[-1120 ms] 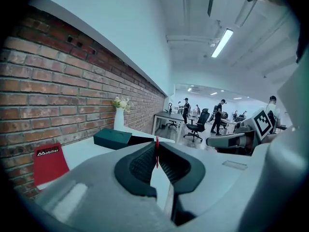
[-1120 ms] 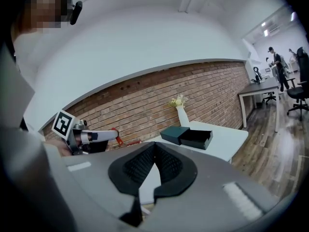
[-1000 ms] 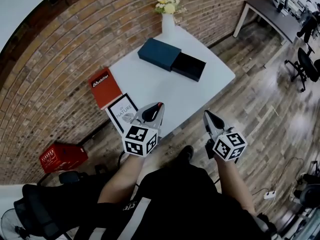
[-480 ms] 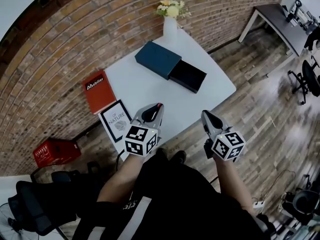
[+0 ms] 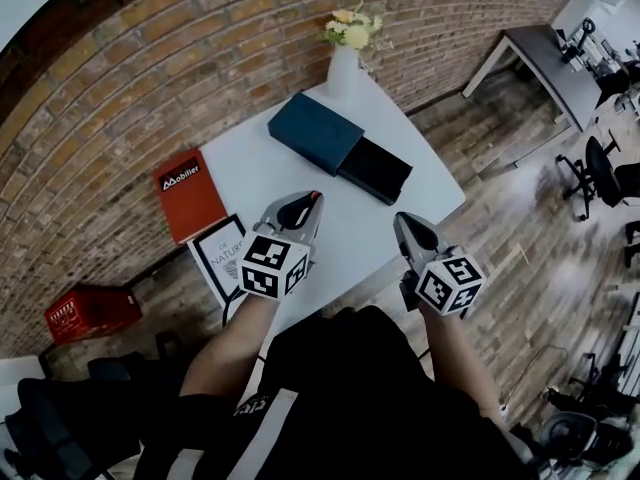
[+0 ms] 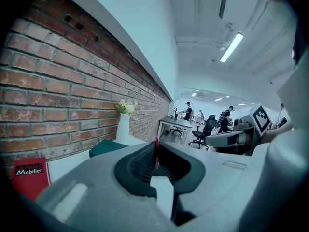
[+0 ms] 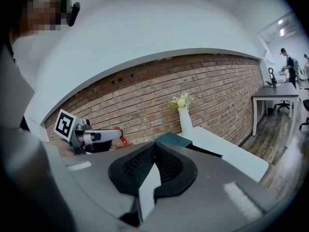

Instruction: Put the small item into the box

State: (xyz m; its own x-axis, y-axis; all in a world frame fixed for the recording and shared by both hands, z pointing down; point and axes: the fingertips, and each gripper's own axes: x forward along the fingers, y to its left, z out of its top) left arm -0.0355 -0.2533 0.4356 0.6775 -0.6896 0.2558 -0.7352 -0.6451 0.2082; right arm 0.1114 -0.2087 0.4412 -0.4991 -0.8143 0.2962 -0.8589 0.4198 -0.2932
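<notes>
A dark teal box [image 5: 315,133] lies on the white table [image 5: 262,180], its black drawer [image 5: 376,170] pulled out toward the right. My left gripper [image 5: 314,200] hovers over the table's near edge, shut on a small thin red item [image 6: 156,153] that pokes out between the jaw tips. From the right gripper view the same red item [image 7: 123,140] sticks out of the left gripper [image 7: 113,134]. My right gripper [image 5: 400,220] hangs beside the table's near right edge, shut with nothing in it. Both grippers are well short of the box [image 7: 171,139].
A white vase [image 5: 342,68] with flowers stands at the table's far corner against the brick wall. A red book [image 5: 188,196] and a white-covered book [image 5: 220,258] lie at the table's left end. A red crate [image 5: 80,310] sits on the floor. Desks and office chairs [image 5: 600,163] stand to the right.
The view has shifted toward the table, and both grippers have moved slightly forward and up. The left gripper still holds the red item; the right stays shut.
</notes>
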